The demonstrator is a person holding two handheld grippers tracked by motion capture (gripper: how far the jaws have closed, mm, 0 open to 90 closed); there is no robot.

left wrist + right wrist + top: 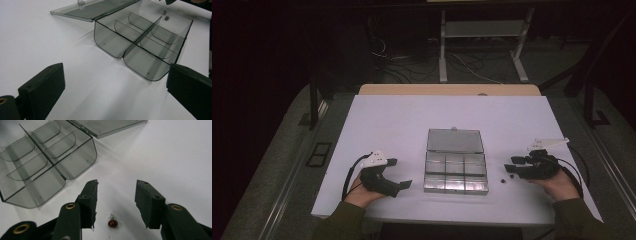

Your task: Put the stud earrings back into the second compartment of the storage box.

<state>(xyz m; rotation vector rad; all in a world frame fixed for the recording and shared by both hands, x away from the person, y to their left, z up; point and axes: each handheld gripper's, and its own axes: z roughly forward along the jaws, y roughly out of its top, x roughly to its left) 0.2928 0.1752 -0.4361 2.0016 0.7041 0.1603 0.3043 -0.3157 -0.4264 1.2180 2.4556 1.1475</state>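
A clear plastic compartment box (455, 172) stands in the middle of the white table (412, 115), its lid (455, 140) folded flat behind it. My right gripper (512, 165) lies to the right of the box, jaws apart. In the right gripper view a small dark red bead (112, 223) with a metal loop lies on the table between the jaws of my right gripper (116, 185), touching neither, and the box (45, 157) is at the upper left. My left gripper (401, 173) rests left of the box, open and holding nothing. It faces the box (147, 37).
Two small dark bits (503, 179) lie on the table between the box and my right gripper. A wooden strip (447, 89) runs along the table's far edge. Beyond it are a metal stand (482, 45) and floor cables (412, 60).
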